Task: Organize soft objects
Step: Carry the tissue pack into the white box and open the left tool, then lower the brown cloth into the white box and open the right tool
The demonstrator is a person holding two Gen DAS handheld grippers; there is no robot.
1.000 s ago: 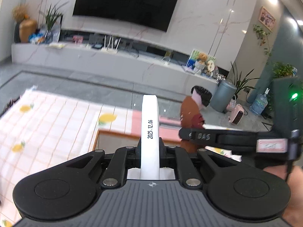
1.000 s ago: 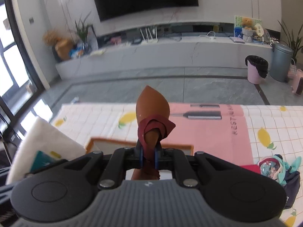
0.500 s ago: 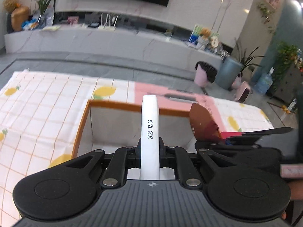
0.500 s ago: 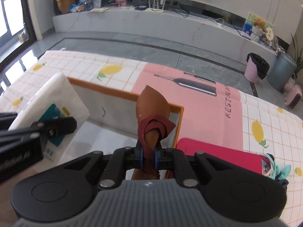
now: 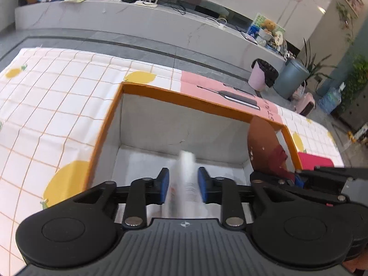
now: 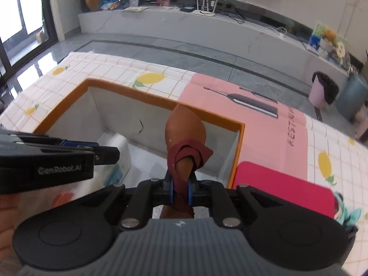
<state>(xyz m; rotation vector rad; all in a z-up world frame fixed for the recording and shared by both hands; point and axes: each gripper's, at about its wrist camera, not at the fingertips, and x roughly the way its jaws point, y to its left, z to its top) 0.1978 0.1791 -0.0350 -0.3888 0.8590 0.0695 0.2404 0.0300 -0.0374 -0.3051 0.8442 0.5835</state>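
Note:
An orange-rimmed box (image 5: pixel 184 96) with white walls stands on the lemon-print cloth; it also shows in the right wrist view (image 6: pixel 128 93). My left gripper (image 5: pixel 184 187) is open over the box, and the white tissue pack (image 5: pixel 186 174) is blurred between its blue pads, dropping inside. The pack (image 6: pixel 119 147) shows inside the box at the left. My right gripper (image 6: pixel 179 189) is shut on a brown plush toy with a dark red scarf (image 6: pixel 185 135), held over the box's right part; the toy also shows in the left wrist view (image 5: pixel 264 142).
A red soft item (image 6: pixel 283 188) lies right of the box, with a teal-haired doll (image 6: pixel 347 214) beyond it. A pink placemat (image 6: pixel 248 105) lies behind the box. Across the grey floor stand a TV bench and bins (image 5: pixel 262 73).
Both grippers have moved down toward the box. My left gripper has opened and let go of the tissue pack, which drops into the box. The right still holds the plush toy.

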